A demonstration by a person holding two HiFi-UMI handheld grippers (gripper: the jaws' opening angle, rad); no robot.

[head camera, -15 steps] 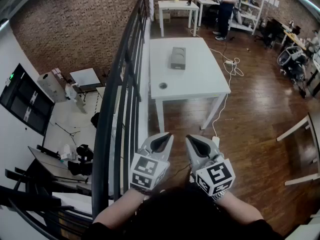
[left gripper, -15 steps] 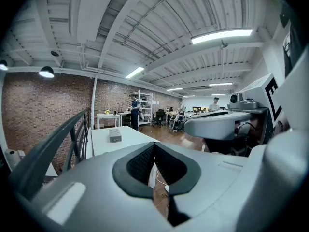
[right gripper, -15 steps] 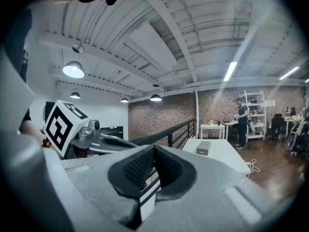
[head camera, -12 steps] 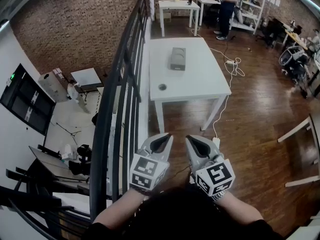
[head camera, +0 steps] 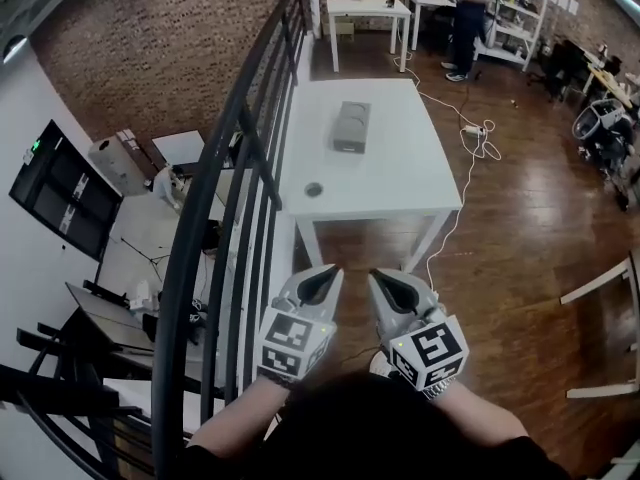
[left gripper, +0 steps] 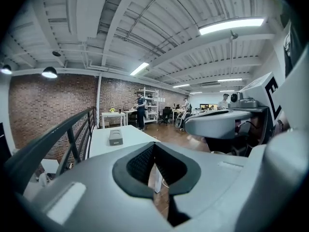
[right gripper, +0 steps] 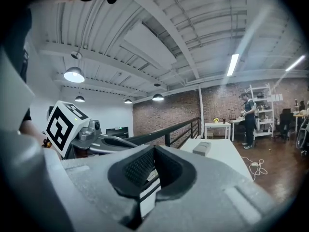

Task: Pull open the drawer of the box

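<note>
Head view: box [head camera: 351, 127] lies lengthwise away, drawer [head camera: 349, 146] seemingly nearest; left gripper [head camera: 327, 274] and right gripper [head camera: 381, 277] pressed together.

A white table [head camera: 400, 183] stood on a dark wooden floor [head camera: 520, 238]. Along the table's left side ran a black metal railing [head camera: 245, 158], with a red brick wall [head camera: 150, 58] beyond it. Behind the table stood a smaller white table [head camera: 365, 6] and, further right, white shelving [head camera: 525, 28]. A white cable [head camera: 470, 128] trailed over the floor to the table's right. Overhead, a white beamed ceiling [left gripper: 145, 13] carried strip lights [left gripper: 231, 25].
</note>
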